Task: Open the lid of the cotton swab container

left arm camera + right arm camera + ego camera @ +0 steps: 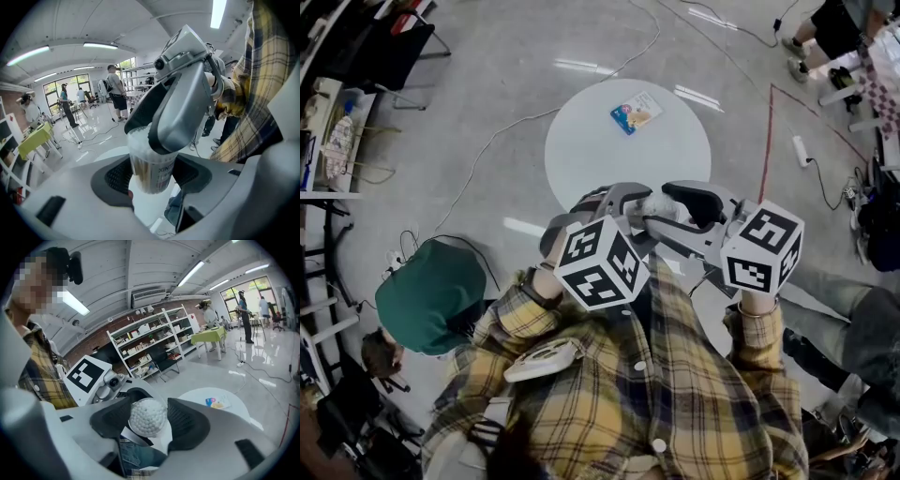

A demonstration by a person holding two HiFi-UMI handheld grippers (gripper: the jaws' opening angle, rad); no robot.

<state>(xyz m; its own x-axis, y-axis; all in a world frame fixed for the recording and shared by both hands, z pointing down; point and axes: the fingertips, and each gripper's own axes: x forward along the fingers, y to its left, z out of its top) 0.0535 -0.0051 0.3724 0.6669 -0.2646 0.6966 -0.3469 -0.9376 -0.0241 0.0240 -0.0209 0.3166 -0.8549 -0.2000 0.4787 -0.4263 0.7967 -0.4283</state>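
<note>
The left gripper (152, 177) is clamping the cotton swab container (162, 174) in the air, off the bench (600, 150), while the right gripper (149, 420) is pinching its lid (146, 413), so a hard pull is probably risking spilling swabs (139, 169).

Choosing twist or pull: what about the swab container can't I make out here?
Lid of the clear round plastic cotton swab container: in the left gripper view the right gripper covers the top; the right gripper view shows only white swab tips end-on.
Container body: head view, mostly behind both grippers.
Label print: left gripper view, partly behind the left gripper pad.
Blue card on the white round table: head view, too small to read.
</note>
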